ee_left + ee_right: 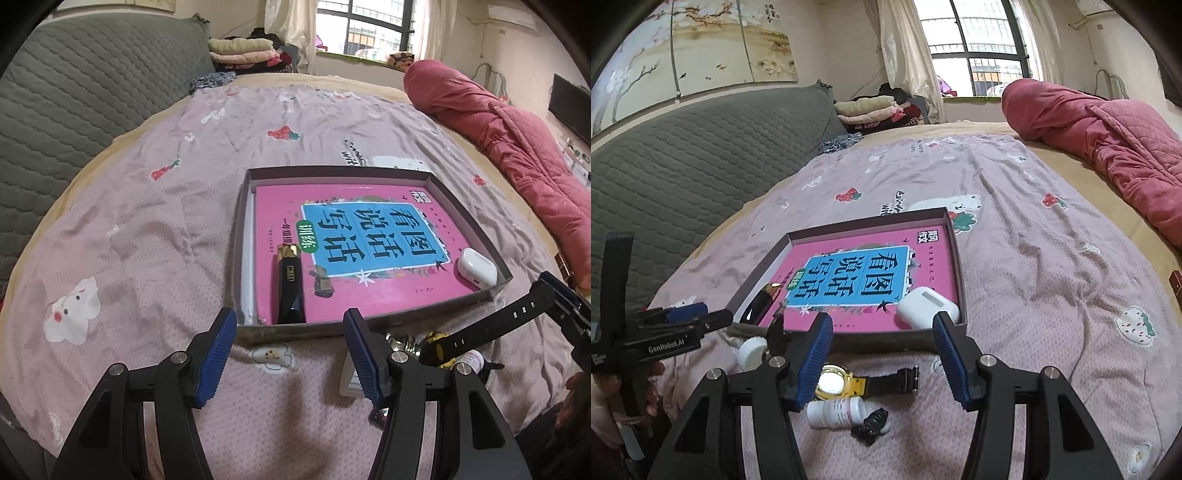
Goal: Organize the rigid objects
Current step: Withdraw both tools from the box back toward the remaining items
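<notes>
Shallow dark cardboard box on bed: pink book, black-gold lighter, white earbud case stowed. Outside, near: yellow-faced black-strap watch, white pill bottle, possibly a clip. Both tongs open, empty.

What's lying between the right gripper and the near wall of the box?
In the right wrist view, a yellow-cased watch lies on the bedspread between the right gripper and the box; a small white bottle lies nearer the camera.
</notes>
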Demonstrator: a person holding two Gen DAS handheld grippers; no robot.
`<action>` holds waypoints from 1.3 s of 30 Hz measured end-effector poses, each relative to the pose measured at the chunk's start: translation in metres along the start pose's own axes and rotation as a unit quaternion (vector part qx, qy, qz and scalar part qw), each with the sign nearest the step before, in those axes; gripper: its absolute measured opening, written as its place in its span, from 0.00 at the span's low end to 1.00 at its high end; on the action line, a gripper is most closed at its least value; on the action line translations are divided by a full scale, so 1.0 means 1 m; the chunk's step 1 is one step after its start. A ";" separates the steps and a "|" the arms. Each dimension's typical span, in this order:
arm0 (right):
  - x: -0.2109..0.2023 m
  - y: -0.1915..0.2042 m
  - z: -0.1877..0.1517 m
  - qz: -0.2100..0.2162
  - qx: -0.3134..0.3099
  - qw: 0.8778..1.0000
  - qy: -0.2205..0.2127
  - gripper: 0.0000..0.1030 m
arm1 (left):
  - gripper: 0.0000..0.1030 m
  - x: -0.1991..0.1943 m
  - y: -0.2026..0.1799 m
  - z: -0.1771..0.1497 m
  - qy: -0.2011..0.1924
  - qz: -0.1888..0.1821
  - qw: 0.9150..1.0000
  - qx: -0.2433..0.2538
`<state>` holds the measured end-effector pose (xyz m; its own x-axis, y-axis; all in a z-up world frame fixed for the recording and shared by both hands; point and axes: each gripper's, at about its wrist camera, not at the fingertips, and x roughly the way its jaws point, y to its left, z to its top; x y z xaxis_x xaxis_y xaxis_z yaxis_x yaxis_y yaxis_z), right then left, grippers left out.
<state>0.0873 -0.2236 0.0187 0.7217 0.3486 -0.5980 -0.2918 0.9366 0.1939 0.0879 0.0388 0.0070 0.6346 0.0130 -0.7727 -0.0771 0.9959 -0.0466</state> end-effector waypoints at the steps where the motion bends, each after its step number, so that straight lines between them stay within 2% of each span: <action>1: -0.001 0.001 -0.001 0.000 -0.001 1.000 0.001 0.54 | 0.60 -0.002 0.001 -0.001 0.000 0.000 1.000 0.000; 11: -0.014 0.013 -0.012 0.005 -0.008 1.000 0.008 0.54 | 0.60 -0.018 0.002 -0.013 0.002 0.003 1.000 0.014; 25: -0.033 0.033 -0.037 0.006 -0.035 0.999 0.027 0.54 | 0.60 -0.030 -0.024 -0.035 0.017 -0.014 0.998 0.053; 39: -0.038 0.034 -0.051 0.003 -0.039 0.998 0.046 0.54 | 0.60 -0.028 -0.029 -0.046 0.038 -0.020 0.998 0.054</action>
<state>0.0178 -0.2066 0.0086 0.6595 0.3469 -0.6669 -0.3467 0.9275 0.1395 0.0365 0.0056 0.0007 0.5758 -0.0305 -0.8170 0.0338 0.9993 -0.0135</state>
